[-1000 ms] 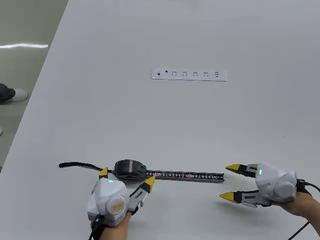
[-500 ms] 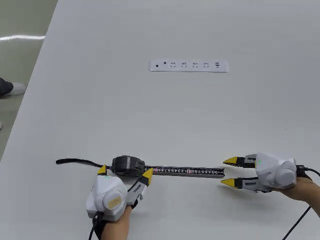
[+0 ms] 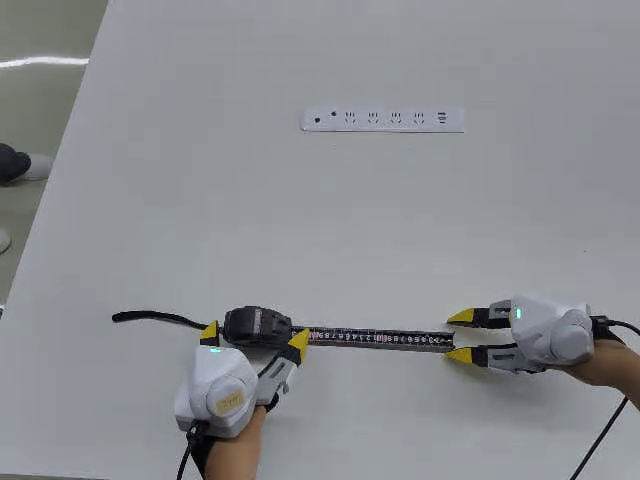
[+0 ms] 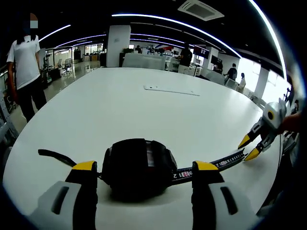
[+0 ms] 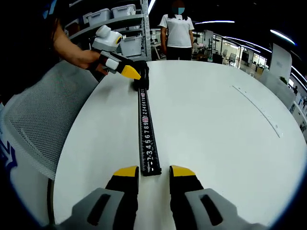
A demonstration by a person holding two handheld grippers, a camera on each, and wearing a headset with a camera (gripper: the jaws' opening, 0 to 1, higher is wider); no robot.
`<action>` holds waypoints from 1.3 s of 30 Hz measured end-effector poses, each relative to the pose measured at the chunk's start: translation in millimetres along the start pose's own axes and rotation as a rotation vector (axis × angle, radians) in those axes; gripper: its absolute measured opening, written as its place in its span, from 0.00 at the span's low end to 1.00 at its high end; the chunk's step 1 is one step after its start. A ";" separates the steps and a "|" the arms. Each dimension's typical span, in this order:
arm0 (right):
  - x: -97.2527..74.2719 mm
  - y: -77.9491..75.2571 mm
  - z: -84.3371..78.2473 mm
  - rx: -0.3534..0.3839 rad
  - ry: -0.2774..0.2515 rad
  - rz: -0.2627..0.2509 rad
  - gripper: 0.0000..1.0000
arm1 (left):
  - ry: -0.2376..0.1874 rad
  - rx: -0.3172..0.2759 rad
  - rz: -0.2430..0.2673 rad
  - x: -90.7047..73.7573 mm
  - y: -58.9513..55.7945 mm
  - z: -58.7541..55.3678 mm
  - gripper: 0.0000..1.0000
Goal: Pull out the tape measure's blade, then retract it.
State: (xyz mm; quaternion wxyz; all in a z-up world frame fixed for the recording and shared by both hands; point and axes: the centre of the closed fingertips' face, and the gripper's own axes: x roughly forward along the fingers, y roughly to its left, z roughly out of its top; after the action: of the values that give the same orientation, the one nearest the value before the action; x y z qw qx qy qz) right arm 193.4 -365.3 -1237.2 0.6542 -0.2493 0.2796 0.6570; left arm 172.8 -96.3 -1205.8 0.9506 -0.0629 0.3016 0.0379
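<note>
Near the white table's (image 3: 300, 220) front edge, a rounded black tape measure (image 3: 257, 325) sits between the left gripper's (image 3: 253, 338) spread jaws. Its black, white-numbered blade (image 3: 375, 338) lies flat, tip between the right gripper's (image 3: 459, 337) slightly parted jaws.

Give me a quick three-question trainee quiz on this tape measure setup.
1. True or false: the black tape measure case lies between the left gripper's open jaws.
2. The right gripper is poised at: A the extended black blade's free end; B the blade's middle; C the case.
3. What lies farther across the white table?
Key: 1 true; 2 A; 3 a white power strip.
</note>
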 end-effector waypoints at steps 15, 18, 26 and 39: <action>2.0 0.3 -0.9 -0.018 -0.031 0.027 0.14 | 0.014 -0.043 0.014 6.8 1.1 -2.7 0.76; 2.1 0.7 -0.9 -0.012 -0.031 0.030 0.13 | 0.018 -0.051 0.019 7.8 1.2 -3.2 0.75; 2.2 1.2 -1.3 -0.020 -0.021 0.031 0.12 | 0.018 -0.069 0.036 7.9 3.8 -4.6 0.72; 2.0 0.4 -2.3 -0.032 -0.016 0.021 0.12 | 0.009 -0.144 0.077 11.6 10.1 -2.3 0.70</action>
State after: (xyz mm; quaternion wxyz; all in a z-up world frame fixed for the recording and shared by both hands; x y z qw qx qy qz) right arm 192.9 -365.4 -1240.2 0.6455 -0.2514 0.2665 0.6701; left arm 179.8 -86.3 -1215.3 0.9401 -0.1197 0.3045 0.0957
